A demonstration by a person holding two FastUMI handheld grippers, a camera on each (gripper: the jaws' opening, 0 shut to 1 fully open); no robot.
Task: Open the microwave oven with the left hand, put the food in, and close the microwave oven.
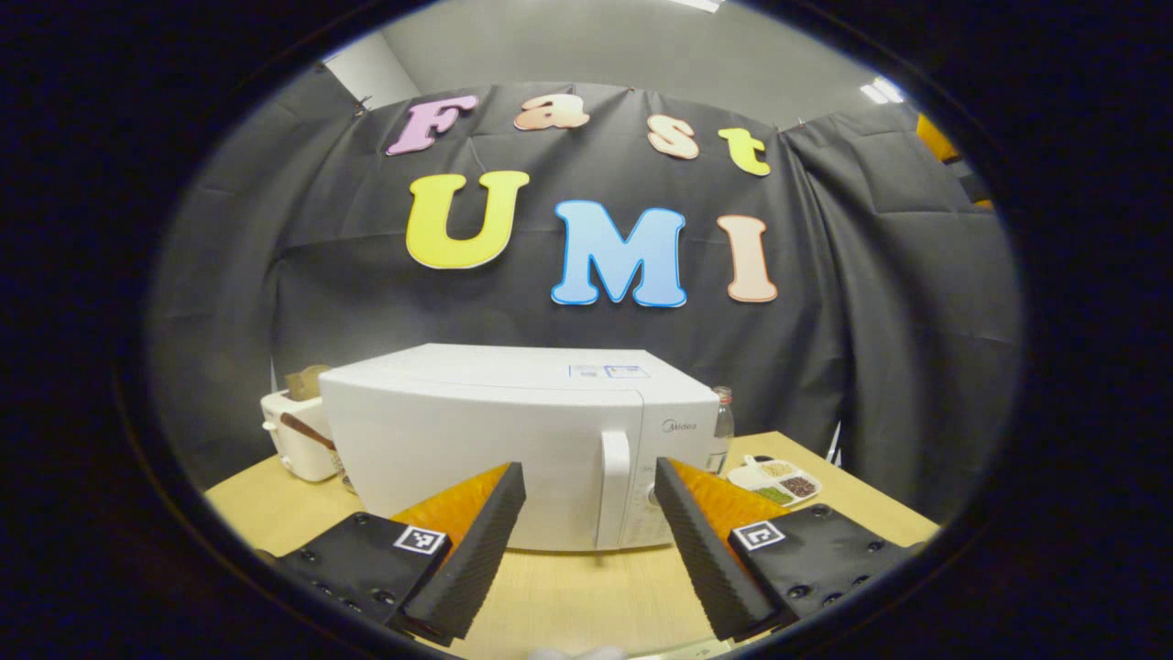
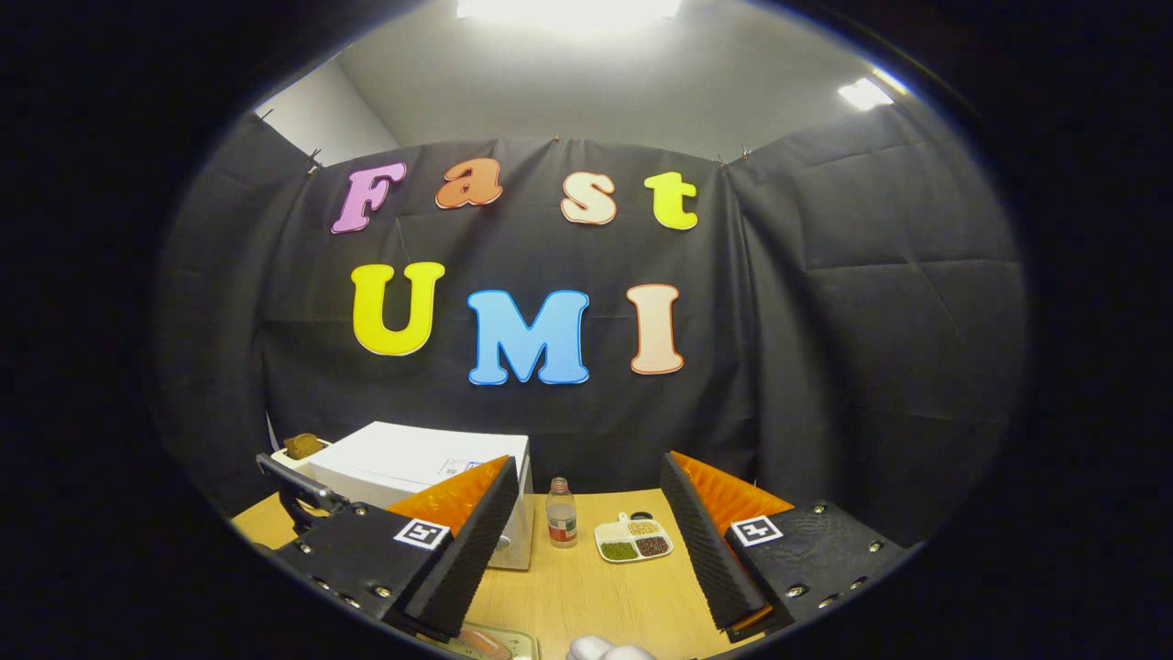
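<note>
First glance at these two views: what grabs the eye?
The white microwave, door closed, sits mid-table in the left gripper view, its vertical handle framed between the open left hand-held gripper. To its right stand a small bottle and a divided tray of grains, seen past the open right hand-held gripper.

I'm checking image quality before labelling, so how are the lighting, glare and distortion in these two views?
Left gripper view: even light, the white microwave sharp and well exposed, its edges bowed by the fisheye; a faint shadow under it on the table. Right gripper view: a ceiling light blows out at the top, a second one glares at upper right; the small bottle is clear.
</note>
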